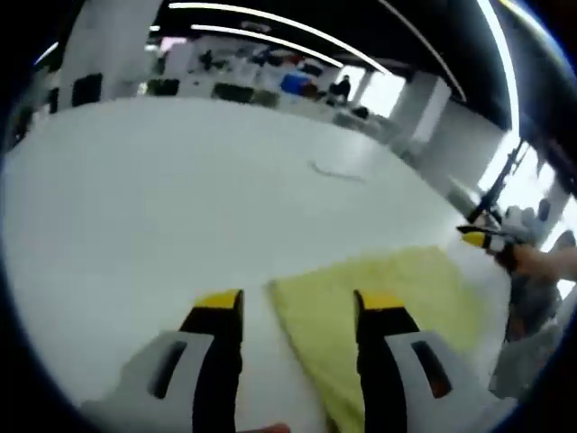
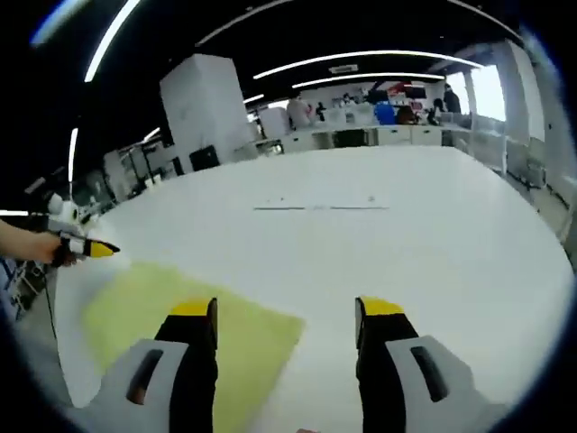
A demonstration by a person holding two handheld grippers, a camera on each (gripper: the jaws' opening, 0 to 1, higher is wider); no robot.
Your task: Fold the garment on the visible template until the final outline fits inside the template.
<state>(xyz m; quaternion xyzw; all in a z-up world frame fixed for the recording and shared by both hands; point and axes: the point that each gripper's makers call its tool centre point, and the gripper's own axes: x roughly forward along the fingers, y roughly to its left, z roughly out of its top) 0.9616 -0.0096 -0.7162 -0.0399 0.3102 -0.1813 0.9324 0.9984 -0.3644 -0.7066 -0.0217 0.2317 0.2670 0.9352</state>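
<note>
Lying flat, unlabelled yellow garment (image 1: 379,298)

Wide, flat white bench (image 2: 433,244) extending far back, seen in both gripper views, with a thin dark line (image 2: 320,207) marked across its surface in the right gripper view. Beyond its far edge: a tall white box-shaped cabinet (image 2: 206,104), a row of low white counters (image 2: 361,137) carrying blurred blue and red items, and long curved ceiling light strips (image 2: 361,57). A bright window (image 1: 383,90) lies behind the cluttered far counters in the left gripper view.
</note>
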